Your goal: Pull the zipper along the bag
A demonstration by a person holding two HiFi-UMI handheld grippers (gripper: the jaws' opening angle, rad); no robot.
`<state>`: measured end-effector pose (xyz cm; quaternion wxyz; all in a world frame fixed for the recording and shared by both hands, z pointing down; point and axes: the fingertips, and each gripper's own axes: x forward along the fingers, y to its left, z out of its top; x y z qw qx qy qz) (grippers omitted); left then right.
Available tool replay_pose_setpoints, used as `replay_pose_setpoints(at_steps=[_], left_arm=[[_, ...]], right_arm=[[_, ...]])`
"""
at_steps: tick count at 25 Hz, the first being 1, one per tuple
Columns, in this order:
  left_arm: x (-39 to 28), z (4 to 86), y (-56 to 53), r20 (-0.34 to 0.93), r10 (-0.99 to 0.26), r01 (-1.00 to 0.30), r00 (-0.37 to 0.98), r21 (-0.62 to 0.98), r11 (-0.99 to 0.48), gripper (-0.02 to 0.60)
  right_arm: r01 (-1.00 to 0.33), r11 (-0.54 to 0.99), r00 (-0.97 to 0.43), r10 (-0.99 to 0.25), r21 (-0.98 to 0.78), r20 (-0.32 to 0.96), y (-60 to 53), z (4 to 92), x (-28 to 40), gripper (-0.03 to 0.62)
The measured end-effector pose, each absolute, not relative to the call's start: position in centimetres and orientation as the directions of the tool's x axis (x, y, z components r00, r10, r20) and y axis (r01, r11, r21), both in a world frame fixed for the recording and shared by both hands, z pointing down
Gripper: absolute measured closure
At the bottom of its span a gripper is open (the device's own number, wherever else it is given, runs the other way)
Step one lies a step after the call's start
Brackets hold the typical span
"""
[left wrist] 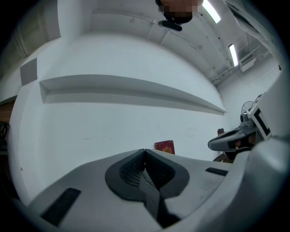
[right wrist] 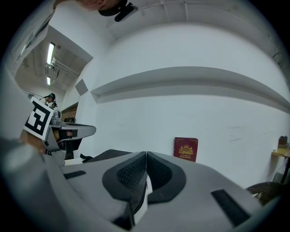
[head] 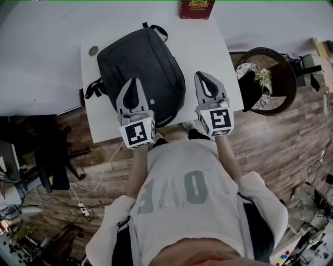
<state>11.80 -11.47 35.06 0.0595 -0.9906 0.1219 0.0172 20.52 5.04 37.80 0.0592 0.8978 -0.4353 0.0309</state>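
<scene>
Two grippers were nearest. The left gripper (head: 136, 79), jaws pressed together on nothing, hung over the near part of one black backpack (head: 148, 62). The right gripper (head: 201, 74), likewise closed and empty, was at the bag's 4 o'clock above the white table (head: 213, 49). The backpack lay flat, its long axis running 11 to 5 o'clock, its carry handle (head: 156, 28) farthest. One red box (head: 196, 9) stood at 12 o'clock.

White table (head: 213, 52) set against plain white wall (left wrist: 113, 131), long pale ledge (left wrist: 127, 88) running across it. Wood-plank floor (head: 276, 145) all round. Round dark-brown piece of furniture (head: 285, 78) just right of table, dark chair (head: 52, 156) at left. White cable (head: 96, 179) trailing over floor. Ceiling strip lights (left wrist: 233, 54) on. Red box (head: 196, 9) at wall.
</scene>
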Motion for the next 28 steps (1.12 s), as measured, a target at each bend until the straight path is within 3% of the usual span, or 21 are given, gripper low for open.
replay_pose_setpoints(at_steps=[28], left_arm=[[16.0, 39.7, -7.0, 0.048, -0.474, -0.465, 0.879, -0.131, -0.876, 0.549]], right_arm=[[-0.942, -0.335, 0.334, -0.933, 0.017, 0.132, 6.3, 41.6, 27.6, 0.565]])
